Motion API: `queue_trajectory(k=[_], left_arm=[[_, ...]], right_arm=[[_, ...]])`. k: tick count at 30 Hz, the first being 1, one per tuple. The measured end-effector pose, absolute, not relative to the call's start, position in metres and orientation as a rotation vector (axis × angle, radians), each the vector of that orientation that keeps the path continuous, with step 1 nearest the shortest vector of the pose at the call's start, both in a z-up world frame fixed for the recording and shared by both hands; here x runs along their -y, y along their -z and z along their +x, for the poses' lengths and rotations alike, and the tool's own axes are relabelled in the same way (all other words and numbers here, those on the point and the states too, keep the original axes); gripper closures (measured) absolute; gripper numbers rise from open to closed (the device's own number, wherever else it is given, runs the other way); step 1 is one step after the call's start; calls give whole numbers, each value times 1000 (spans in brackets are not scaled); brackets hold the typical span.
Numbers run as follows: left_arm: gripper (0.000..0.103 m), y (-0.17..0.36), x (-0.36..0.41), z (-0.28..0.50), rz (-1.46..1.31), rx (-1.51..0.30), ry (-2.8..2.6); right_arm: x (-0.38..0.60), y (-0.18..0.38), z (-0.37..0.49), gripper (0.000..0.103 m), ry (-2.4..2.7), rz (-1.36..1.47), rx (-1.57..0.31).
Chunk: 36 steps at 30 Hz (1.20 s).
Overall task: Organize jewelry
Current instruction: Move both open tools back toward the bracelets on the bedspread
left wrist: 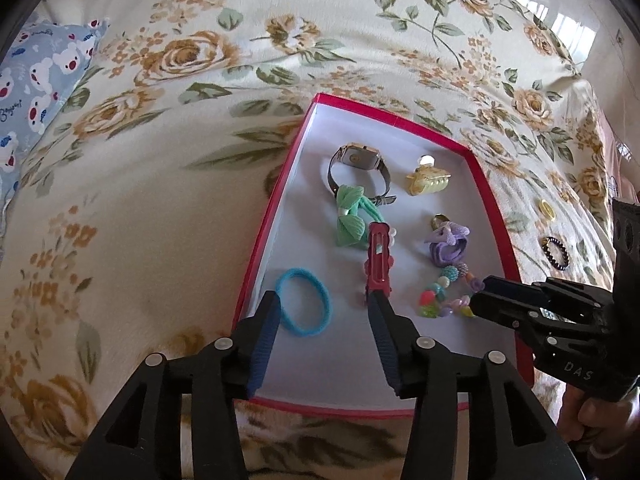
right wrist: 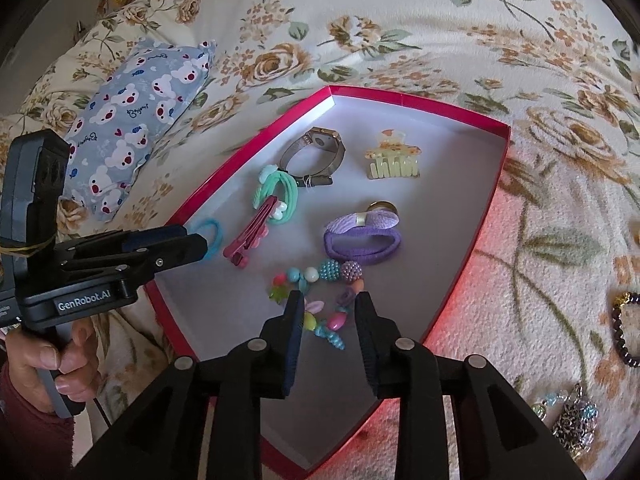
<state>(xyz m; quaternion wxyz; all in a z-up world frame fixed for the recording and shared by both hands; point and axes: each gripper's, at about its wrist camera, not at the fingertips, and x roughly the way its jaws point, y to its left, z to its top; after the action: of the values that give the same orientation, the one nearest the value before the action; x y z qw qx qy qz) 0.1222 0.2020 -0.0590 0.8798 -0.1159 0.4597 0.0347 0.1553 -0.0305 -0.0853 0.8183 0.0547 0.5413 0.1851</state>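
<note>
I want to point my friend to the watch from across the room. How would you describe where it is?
Find the shallow red-rimmed box with a white floor lying on the floral bedspread. Near its far end, beside the pale yellow claw hair clip, lies the square-faced wristwatch with a grey metal mesh band. It is the only metal piece there; its neighbours are cloth, plastic or beads.

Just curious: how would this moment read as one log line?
left gripper: open, over blue tie | right gripper: open, over beads | box: seven items
</note>
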Motion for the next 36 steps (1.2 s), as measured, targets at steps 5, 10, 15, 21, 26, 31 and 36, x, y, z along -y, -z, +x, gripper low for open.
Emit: queue_trajectory(k=[5,10,15,21,26,31,36], left_arm=[[55,53,-199,115,-244,-952,-72],[44,39,-195,107,-245,-922,-72],[36,27,-183,100,-245,-900,-59],[33,20,-162,97,-230,-889,-6],[33,18,-146,102,-217,-895,40],[33,14,-125,107,-192,-898,91],[33,15,-104,115,-165,-908,128]], right_arm=[[32,81,152,74,-390,123,-1146],[40,66,145,74,-385,144,-1112],[62,44,130,62,-352,177,-1062],[113,30,105,60,-247,220,-1032],[158,27,89,60,-142,261,-1028],[193,22,72,60,-69,287,-1016],[220,22,58,60,-8,303,-1006]])
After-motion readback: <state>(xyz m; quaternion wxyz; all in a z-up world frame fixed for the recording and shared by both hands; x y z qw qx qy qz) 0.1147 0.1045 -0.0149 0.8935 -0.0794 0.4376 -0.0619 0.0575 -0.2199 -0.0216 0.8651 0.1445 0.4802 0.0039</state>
